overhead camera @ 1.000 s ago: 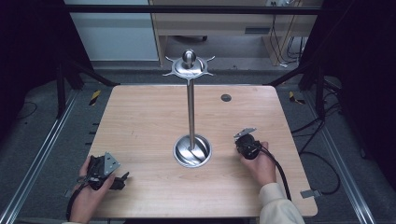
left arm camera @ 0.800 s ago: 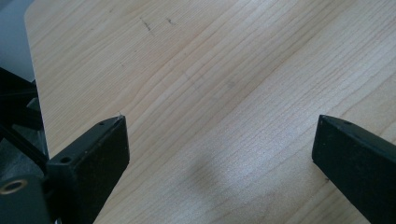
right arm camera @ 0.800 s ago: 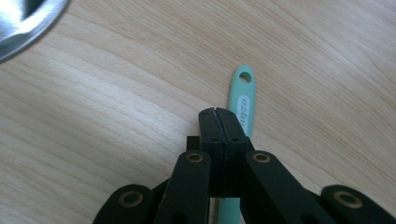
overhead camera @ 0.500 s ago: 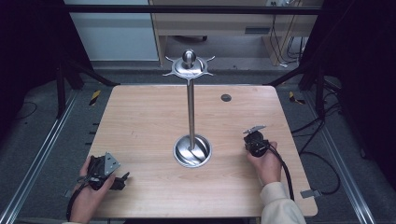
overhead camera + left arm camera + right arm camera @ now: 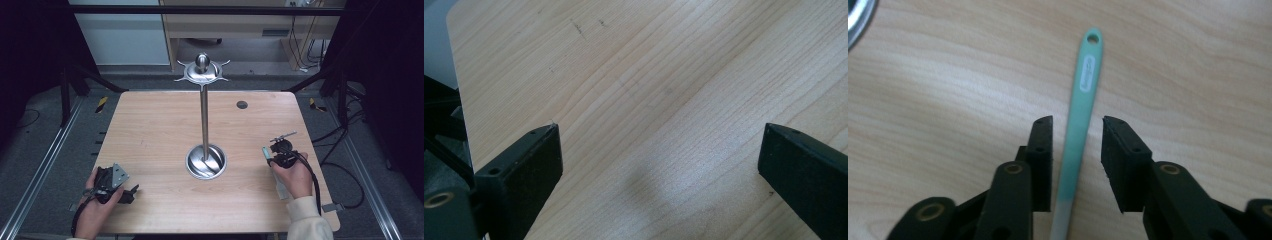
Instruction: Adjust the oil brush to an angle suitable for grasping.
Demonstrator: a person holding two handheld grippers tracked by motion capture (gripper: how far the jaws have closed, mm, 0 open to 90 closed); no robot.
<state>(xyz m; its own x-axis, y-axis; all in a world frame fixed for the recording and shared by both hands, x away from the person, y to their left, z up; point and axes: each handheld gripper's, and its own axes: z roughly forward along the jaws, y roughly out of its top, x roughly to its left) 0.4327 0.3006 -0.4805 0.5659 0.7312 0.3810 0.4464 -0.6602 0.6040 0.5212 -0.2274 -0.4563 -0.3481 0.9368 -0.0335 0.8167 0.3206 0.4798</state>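
Lying between the just-opened jaws of the right gripper [image 5: 1077,145], untouched, the green utensil handle [image 5: 1083,95] has the steel stand [image 5: 205,160] nearby; the left gripper [image 5: 659,150] gapes over bare surface [image 5: 150,125].

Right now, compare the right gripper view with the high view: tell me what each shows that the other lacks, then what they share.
Right gripper view: the teal handle's hanging hole and pale label, lying between the right gripper's jaws, which have just been opening with gaps on both sides.

High view: the steel stand with its hooked top and round base, the left gripper at the table's near left, both hands, and the floor and frame around the table.

Both: the wooden tabletop, the right gripper, the teal utensil and the stand's base.
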